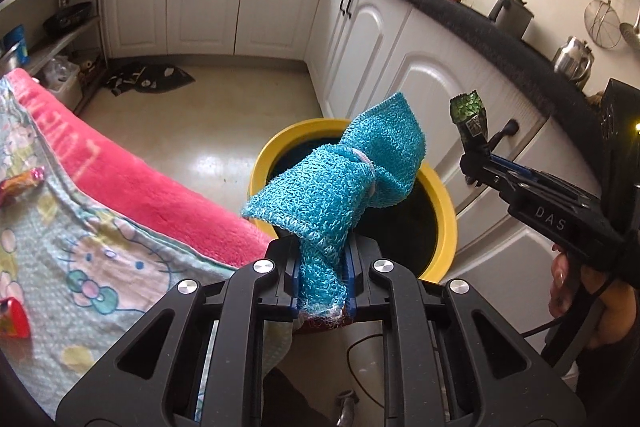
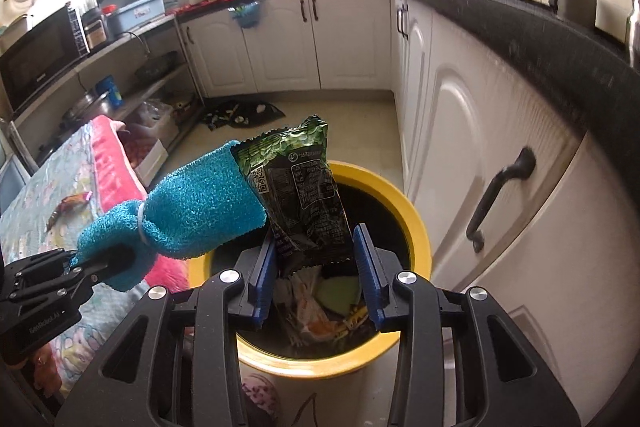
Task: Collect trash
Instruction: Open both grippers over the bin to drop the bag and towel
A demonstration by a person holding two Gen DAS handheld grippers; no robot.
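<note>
Green wrapper (image 2: 304,195) and blue cloth (image 1: 340,183) above yellow bin (image 2: 416,227).

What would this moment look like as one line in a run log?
left tool: grips blue cloth | right tool: grips green wrapper | both above yellow-rimmed bin | bin holds trash

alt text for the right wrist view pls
The right gripper holds a green snack wrapper over a yellow-rimmed trash bin that already has litter inside. To its left, the left gripper holds a blue knitted cloth beside the bin. White kitchen cabinets run behind, and a patterned blanket lies at left.
</note>
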